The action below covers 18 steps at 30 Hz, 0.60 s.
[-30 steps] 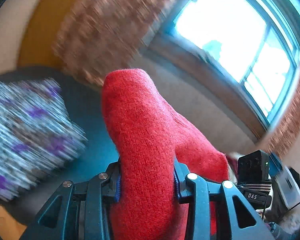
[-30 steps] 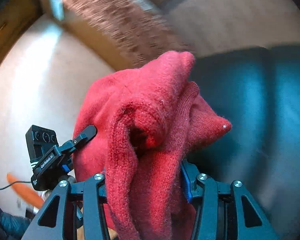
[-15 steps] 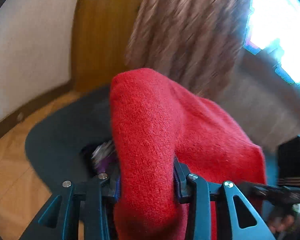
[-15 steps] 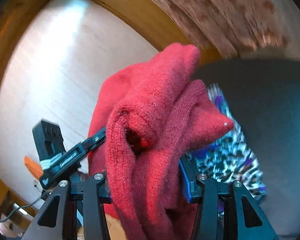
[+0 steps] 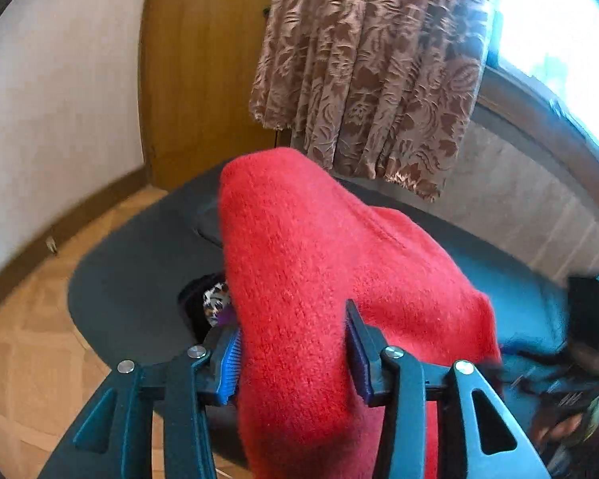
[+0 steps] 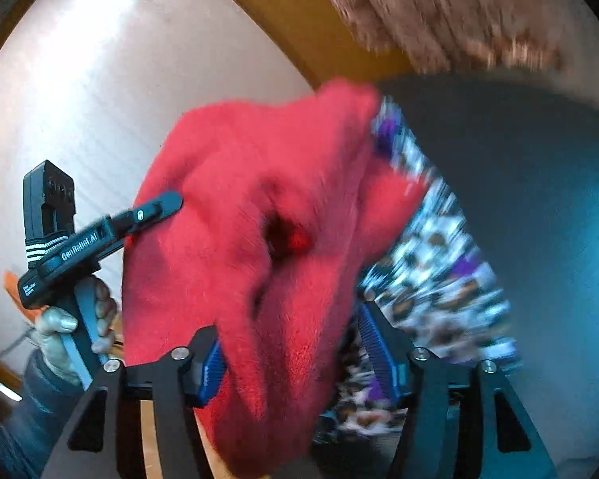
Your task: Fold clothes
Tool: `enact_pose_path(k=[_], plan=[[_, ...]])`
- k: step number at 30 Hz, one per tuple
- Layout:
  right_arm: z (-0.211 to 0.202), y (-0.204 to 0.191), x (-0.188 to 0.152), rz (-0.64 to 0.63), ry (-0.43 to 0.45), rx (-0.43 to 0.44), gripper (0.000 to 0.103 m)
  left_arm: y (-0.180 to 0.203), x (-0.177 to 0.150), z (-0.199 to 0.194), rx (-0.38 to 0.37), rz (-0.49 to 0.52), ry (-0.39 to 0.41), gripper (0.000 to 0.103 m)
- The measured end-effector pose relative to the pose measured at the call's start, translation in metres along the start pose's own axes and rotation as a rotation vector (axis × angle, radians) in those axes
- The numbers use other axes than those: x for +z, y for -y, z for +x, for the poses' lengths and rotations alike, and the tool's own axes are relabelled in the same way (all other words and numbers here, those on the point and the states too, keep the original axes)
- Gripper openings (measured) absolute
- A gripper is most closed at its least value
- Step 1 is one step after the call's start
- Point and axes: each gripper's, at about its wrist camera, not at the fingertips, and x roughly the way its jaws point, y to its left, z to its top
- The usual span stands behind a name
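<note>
Left hand-held gripper (image 5: 293, 359) pinches fuzzy red knit (image 5: 319, 279); right (image 6: 299, 355) seemingly slack, blurred.

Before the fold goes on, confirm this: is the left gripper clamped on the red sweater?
Yes, in the left wrist view the left gripper has both blue-padded fingers pressed against the red sweater, which bulges up between them.

From my right wrist view, motion blur smears the patterned cloth (image 6: 439, 279) at four o'clock; the red sweater (image 6: 259, 259) hides its left part.
</note>
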Motion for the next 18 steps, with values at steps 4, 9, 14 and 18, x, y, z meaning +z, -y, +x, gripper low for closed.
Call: enact_pose_path(k=[4,9,14,18], plan=[[-0.035,-0.036,0.014,-0.225,0.132,-0.076,0.064,-0.009,0.011,0.014,-0.001,-0.031,-0.085,0.047],[0.007,-0.069,0.032,-0.436,0.07,-0.066,0.064,-0.035,0.034,0.006,0.013,-0.125,-0.094,0.049],[0.038,-0.072,0.043,-0.484,0.022,-0.068,0.062,-0.044,0.059,-0.03,-0.071,-0.241,0.08,0.048],[0.056,-0.066,0.051,-0.469,0.011,-0.074,0.063,-0.017,0.048,0.011,-0.155,-0.201,0.006,0.048]])
